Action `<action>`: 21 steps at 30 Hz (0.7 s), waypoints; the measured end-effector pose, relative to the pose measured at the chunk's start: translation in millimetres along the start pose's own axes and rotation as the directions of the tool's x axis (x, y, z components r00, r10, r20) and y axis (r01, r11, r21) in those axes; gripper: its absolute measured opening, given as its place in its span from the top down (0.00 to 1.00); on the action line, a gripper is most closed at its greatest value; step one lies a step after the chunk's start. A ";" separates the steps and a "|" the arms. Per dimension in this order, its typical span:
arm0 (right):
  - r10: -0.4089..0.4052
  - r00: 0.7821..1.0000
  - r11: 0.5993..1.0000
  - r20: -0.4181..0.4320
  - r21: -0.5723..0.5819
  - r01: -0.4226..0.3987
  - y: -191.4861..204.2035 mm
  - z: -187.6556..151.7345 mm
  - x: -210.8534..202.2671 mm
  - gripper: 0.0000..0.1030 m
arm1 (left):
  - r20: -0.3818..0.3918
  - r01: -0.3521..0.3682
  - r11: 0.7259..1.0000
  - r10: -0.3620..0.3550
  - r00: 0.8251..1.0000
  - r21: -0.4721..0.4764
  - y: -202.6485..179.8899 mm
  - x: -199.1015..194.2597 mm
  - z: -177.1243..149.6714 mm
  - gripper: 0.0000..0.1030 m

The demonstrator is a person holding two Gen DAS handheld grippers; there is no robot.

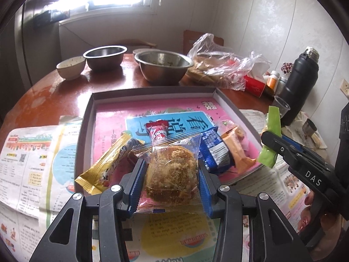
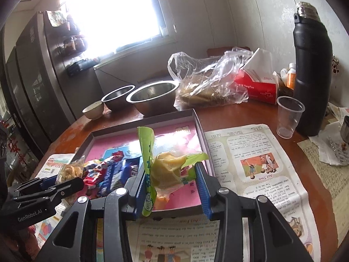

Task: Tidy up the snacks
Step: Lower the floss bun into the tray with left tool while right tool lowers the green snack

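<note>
The left tongs [image 1: 172, 174] are squeezed on a crumbly cake in a clear wrapper [image 1: 173, 170], and the right tongs [image 2: 172, 179] are squeezed on a yellow snack in a green wrapper [image 2: 165, 168]. Both snacks hang in the air above the near edge of the shallow box with the pink bottom [image 1: 152, 91]. Inside the box, close to its near side, four snacks already lie in a bunch: a gold bar [image 1: 109, 163], a red packet [image 1: 158, 130], a blue packet [image 1: 212, 148] and an orange packet [image 1: 237, 150]. So I think much of the job is done, and these two held snacks still need to go in. No other loose snacks show on the table near the box. The far half of the box is bare, so there is lots of room there. The box has low walls, so the snacks must go over them. Behind the box stand two steel bowls [image 1: 163, 65], and to its right stand a clear plastic cup [image 2: 289, 115] and a tall black bottle [image 2: 312, 72] that could tip if bumped.
</note>
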State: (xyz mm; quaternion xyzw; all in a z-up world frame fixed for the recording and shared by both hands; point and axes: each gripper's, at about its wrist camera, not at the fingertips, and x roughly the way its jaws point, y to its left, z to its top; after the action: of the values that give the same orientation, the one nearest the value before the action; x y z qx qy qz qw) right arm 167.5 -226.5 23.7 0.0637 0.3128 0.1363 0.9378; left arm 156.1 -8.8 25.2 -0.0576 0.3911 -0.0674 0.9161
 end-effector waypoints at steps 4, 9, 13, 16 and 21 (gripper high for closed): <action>-0.004 1.000 1.000 -0.022 0.009 0.004 -2.5 -1.1 13.0 0.60 | -0.016 0.001 1.000 -0.001 1.000 -0.005 4.6 9.8 -0.8 0.54; -0.004 1.000 1.000 -0.025 0.017 0.004 -4.7 -0.5 19.3 0.60 | -0.016 0.003 1.000 -0.003 1.000 -0.015 8.0 15.5 2.5 0.54; -0.005 1.000 1.000 -0.024 0.019 0.005 -6.3 2.5 22.8 0.60 | -0.019 0.002 1.000 -0.002 1.000 -0.029 10.2 19.9 6.4 0.54; -0.009 1.000 1.000 -0.024 0.019 0.010 -6.7 5.9 26.8 0.60 | -0.013 0.006 0.999 -0.006 1.000 -0.037 10.9 22.6 9.7 0.54; -0.026 0.999 0.999 -0.038 0.024 0.027 -8.0 4.0 34.1 0.60 | -0.028 0.011 0.999 -0.012 1.000 -0.031 11.3 30.0 8.8 0.54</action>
State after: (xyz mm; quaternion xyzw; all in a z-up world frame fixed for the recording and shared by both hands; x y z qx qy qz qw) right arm 197.8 -224.3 5.9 0.0686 0.3328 0.1211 0.9327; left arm 183.9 -2.2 8.3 -0.0731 0.4047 -0.0672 0.9090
